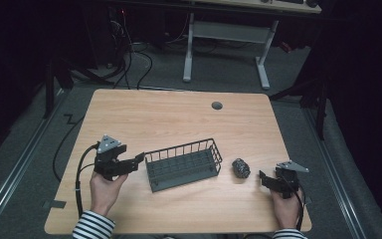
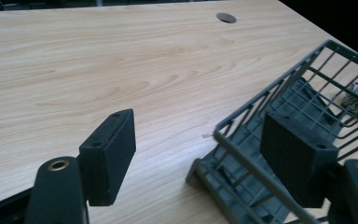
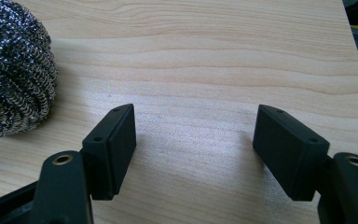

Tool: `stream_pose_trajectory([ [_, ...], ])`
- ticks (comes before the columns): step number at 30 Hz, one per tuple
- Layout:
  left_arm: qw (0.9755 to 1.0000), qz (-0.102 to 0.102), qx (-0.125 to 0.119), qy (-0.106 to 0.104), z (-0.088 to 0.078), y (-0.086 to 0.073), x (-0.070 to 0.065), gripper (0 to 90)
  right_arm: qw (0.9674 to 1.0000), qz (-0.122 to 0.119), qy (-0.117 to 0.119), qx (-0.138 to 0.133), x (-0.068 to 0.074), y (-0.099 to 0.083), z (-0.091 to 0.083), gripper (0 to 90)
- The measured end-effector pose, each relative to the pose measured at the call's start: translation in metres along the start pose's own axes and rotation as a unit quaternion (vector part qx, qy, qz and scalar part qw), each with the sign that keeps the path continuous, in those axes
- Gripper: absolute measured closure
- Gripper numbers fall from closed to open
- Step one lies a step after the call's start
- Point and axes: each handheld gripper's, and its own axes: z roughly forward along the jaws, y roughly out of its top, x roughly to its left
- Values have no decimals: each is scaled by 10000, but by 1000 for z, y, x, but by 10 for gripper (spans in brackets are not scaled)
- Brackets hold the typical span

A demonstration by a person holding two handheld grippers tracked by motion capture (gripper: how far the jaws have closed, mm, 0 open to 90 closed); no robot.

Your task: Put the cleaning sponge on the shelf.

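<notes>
Fingers [image 2: 113, 154] of the left gripper [image 1: 135, 160] spread beside the dark wire basket [image 1: 183, 165], releasing it; right gripper [image 1: 262, 177] fingers apart near the steel-wool scourer [image 1: 240, 168], likely grasped next.

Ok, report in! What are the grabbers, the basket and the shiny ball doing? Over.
Left gripper open at basket end. Right gripper open beside steel scrubber. Nothing held. Nothing in the way.

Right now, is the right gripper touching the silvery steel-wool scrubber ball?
Apart. The right gripper view shows the right gripper open, bare wood between its nearer pad and the scrubber ball.
</notes>
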Motion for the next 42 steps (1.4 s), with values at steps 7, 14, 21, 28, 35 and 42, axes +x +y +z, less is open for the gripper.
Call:
stream_pose_trajectory([
  [7,9997,-151,2,213,-6,-11,16,268,10000,2,-1,1,0,0,0,302],
  [14,9985,-320,43,435,-9,-26,33,268,10000,1,-5,9,0,0,0,302],
  [21,9968,-515,99,601,-9,-45,48,268,10000,1,-3,1,0,0,0,302],
  [28,9949,-658,220,732,-3,-61,57,268,10000,2,-5,9,0,0,0,302],
  [35,9925,-693,364,936,5,-76,65,270,10000,1,-5,9,0,0,0,302],
  [42,9905,-627,465,1136,12,-85,68,273,10000,-3,-4,7,0,0,0,303],
])
